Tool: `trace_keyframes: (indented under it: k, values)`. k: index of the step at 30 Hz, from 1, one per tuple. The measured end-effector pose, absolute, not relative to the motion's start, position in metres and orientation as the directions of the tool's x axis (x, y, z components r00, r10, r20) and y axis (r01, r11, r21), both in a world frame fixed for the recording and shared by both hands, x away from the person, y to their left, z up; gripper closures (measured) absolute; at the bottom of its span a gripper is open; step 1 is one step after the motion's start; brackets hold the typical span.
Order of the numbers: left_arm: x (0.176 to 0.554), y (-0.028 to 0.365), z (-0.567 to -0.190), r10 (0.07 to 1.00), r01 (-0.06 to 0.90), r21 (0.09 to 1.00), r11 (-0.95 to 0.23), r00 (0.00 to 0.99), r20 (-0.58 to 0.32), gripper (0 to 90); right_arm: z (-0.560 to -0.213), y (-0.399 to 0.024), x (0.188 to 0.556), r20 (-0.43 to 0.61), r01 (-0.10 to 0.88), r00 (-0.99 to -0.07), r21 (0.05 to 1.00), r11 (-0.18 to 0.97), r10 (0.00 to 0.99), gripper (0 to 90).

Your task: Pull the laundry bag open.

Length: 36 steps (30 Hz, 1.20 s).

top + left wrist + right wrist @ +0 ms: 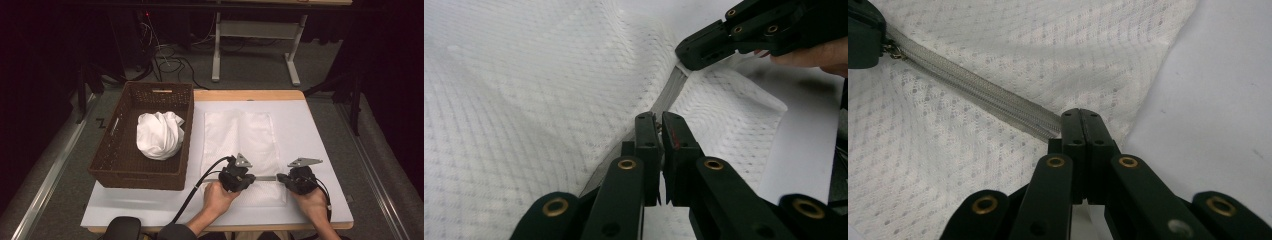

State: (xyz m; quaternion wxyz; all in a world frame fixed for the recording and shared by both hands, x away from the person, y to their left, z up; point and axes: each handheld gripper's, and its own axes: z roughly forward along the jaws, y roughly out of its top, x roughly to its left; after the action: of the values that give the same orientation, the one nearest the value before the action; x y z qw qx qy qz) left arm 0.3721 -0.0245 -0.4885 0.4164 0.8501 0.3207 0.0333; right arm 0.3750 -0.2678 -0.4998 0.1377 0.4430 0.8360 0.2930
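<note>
Zipper (pixel 266 178) of grey metal runs crosswise along the white mesh laundry bag's (pixel 240 135) near edge; my left gripper (pixel 658 120) pinches its pull, my right gripper (pixel 1081 116) its end. High view adds the brown wicker basket (pixel 120 150).

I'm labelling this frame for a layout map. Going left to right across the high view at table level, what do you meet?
Wicker basket → crumpled white cloth inside it → white mesh laundry bag → left gripper → zipper → right gripper → bare white table mat.
</note>
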Motion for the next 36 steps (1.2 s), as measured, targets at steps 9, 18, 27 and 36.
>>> trace_keyframes:
  k: [9, 18, 27, 36]
  values:
    - [0.370, -0.021, -0.487, 0.575, 0.513, 0.731, -0.449, 0.792, -0.203, 86.0, -0.500, -0.268, 0.375, 0.029, 0.659, -0.570, 0.613, 0.436, 0.821, 90.0]
    - [0.369, -0.015, -0.485, 0.579, 0.515, 0.730, -0.449, 0.790, -0.202, 86.0, -0.500, -0.267, 0.374, 0.027, 0.660, -0.566, 0.614, 0.433, 0.824, 90.0]
    - [0.368, -0.010, -0.485, 0.580, 0.518, 0.728, -0.450, 0.789, -0.203, 86.0, -0.500, -0.268, 0.374, 0.031, 0.658, -0.569, 0.617, 0.432, 0.822, 90.0]
    - [0.366, -0.005, -0.484, 0.583, 0.522, 0.728, -0.445, 0.786, -0.207, 86.1, -0.501, -0.268, 0.374, 0.032, 0.657, -0.568, 0.618, 0.430, 0.822, 90.0]
